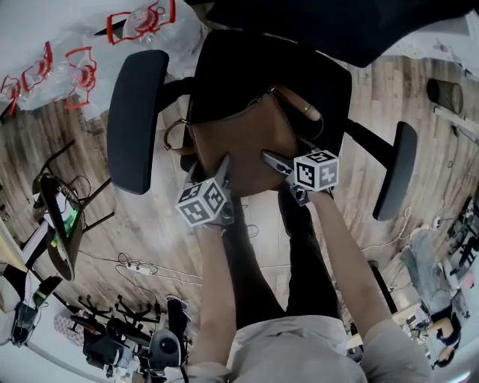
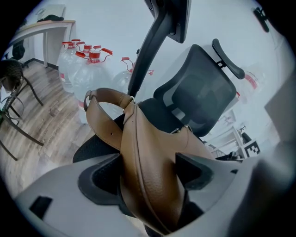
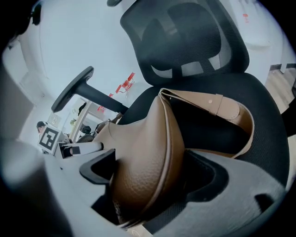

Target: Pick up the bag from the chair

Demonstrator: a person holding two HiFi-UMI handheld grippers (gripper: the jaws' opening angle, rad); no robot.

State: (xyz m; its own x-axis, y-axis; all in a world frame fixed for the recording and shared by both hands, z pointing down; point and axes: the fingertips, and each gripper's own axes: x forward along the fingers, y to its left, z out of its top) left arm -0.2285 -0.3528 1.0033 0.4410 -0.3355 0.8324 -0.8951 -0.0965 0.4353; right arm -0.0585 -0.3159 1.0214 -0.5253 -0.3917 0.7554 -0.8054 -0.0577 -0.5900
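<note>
Grey jaws spread wide, the left gripper (image 2: pixel 148 159) straddles one end of the brown bag (image 1: pixel 239 142) without clamping; the right gripper (image 3: pixel 150 157) does likewise. The bag sits on the black chair (image 1: pixel 299 75), frame centre. Jugs (image 1: pixel 142 22) stand upper left.

Nothing legible here: no words, brands or numbers; just black-and-white square marker patterns on the cube (image 1: pixel 202 203) of the left hand-held gripper (image 1: pixel 218 170) and the cube (image 1: pixel 316 170) of the right hand-held gripper (image 1: pixel 278 163), not readable as text
</note>
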